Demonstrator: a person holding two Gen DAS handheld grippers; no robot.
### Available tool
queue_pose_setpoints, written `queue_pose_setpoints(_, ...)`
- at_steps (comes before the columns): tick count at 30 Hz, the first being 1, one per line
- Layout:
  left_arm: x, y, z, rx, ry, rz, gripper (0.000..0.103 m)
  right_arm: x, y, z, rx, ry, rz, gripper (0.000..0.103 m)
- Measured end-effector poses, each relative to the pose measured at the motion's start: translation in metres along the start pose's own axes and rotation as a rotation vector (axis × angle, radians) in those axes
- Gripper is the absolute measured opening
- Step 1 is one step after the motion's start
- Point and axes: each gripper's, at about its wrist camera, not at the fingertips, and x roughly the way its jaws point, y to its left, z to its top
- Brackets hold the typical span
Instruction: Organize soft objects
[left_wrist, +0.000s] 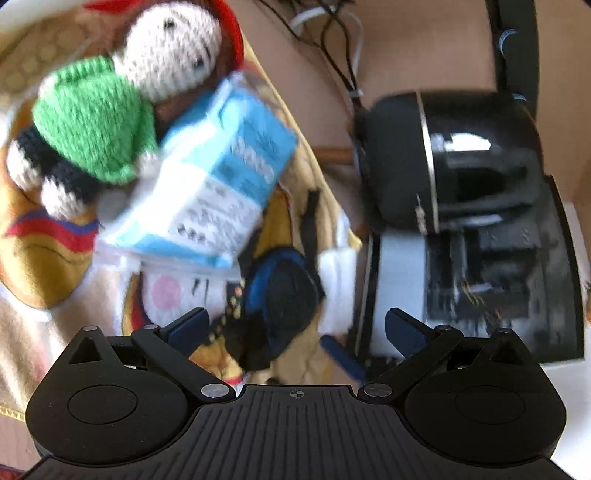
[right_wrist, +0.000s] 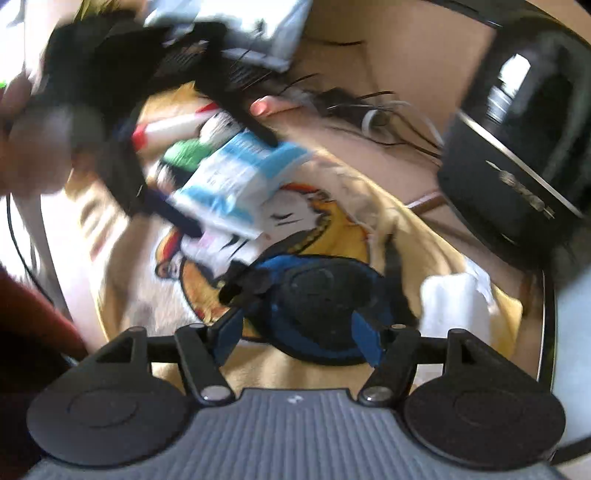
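Note:
A knitted doll (left_wrist: 110, 110) with a green body, white face and red hat lies on a yellow cartoon blanket (left_wrist: 44, 258). Beside it is a blue-and-white soft packet (left_wrist: 207, 184). My left gripper (left_wrist: 295, 328) is open and hovers over the blanket, short of the packet. In the right wrist view its dark fingers (right_wrist: 255, 125) reach either side of the packet (right_wrist: 236, 177). A blue-and-black padded piece (right_wrist: 317, 291) lies right at my right gripper (right_wrist: 295, 336), which is open with a finger on each side of the pad's near edge. A folded white cloth (right_wrist: 454, 306) lies to its right.
A large glossy black appliance (left_wrist: 461, 166) stands at the blanket's right edge. Loose cables (right_wrist: 369, 110) trail over the tan surface behind. A blurred hand (right_wrist: 22, 147) and a red sleeve (right_wrist: 29, 314) are at the left of the right wrist view.

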Motion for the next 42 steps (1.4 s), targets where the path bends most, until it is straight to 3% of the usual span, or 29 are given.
queue_pose_setpoints(3, 0.001, -0.017, -0.004, 0.114, -0.017, 0.069, 0.103, 0.011, 0.016, -0.002, -0.108, -0.006, -0.036, 0.068)
queue_pose_setpoints(5, 0.004, -0.018, -0.008, 0.135, -0.003, 0.086, 0.103, 0.018, 0.027, -0.001, -0.164, -0.031, -0.059, 0.068)
queue_pose_setpoints(8, 0.005, -0.005, -0.01, 0.055, 0.024, 0.049, 0.103, 0.023, 0.045, -0.002, -0.281, -0.046, -0.056, 0.067)
queue_pose_setpoints(11, 0.008, 0.006, -0.009, -0.013, 0.082, 0.013, 0.103, 0.02, 0.048, 0.002, -0.339, -0.077, -0.095, 0.04)
queue_pose_setpoints(13, 0.008, 0.008, -0.008, -0.018, 0.1, -0.02, 0.103, 0.017, 0.035, 0.009, -0.273, -0.087, -0.088, 0.011)
queue_pose_setpoints(14, 0.008, 0.008, -0.007, -0.014, 0.1, -0.039, 0.103, 0.016, 0.026, 0.012, -0.22, -0.082, -0.087, 0.008)
queue_pose_setpoints(18, 0.02, 0.007, 0.001, -0.035, 0.095, -0.12, 0.103, 0.005, -0.006, 0.018, -0.019, -0.074, -0.045, 0.006)
queue_pose_setpoints(21, 0.033, 0.001, 0.005, -0.029, 0.109, -0.116, 0.103, -0.013, -0.024, 0.025, 0.127, -0.086, 0.063, 0.006)
queue_pose_setpoints(25, 0.048, -0.009, 0.008, 0.011, 0.133, -0.126, 0.103, -0.029, -0.022, 0.031, 0.15, -0.114, 0.142, 0.006)
queue_pose_setpoints(29, 0.067, -0.017, 0.005, 0.069, 0.176, -0.142, 0.103, -0.022, -0.019, 0.026, 0.165, -0.087, 0.183, 0.006)
queue_pose_setpoints(33, 0.078, -0.022, -0.001, 0.134, 0.188, -0.14, 0.099, -0.022, -0.025, 0.019, 0.193, -0.077, 0.231, 0.007)
queue_pose_setpoints(34, 0.08, -0.023, -0.003, 0.164, 0.187, -0.124, 0.088, -0.023, -0.026, 0.017, 0.191, -0.081, 0.235, 0.01)
queue_pose_setpoints(35, 0.082, -0.024, -0.004, 0.194, 0.186, -0.108, 0.066, -0.025, -0.027, 0.015, 0.19, -0.084, 0.237, 0.014)
queue_pose_setpoints(37, 0.088, -0.025, -0.01, 0.262, 0.182, -0.037, 0.057, -0.03, -0.03, 0.01, 0.177, -0.077, 0.229, 0.048)
queue_pose_setpoints(40, 0.09, -0.021, -0.017, 0.27, 0.189, 0.0, 0.052, -0.049, -0.049, -0.002, 0.213, -0.067, 0.229, 0.06)
queue_pose_setpoints(42, 0.086, -0.025, -0.02, 0.312, 0.18, 0.02, 0.052, -0.06, -0.068, -0.007, 0.29, -0.071, 0.172, 0.069)
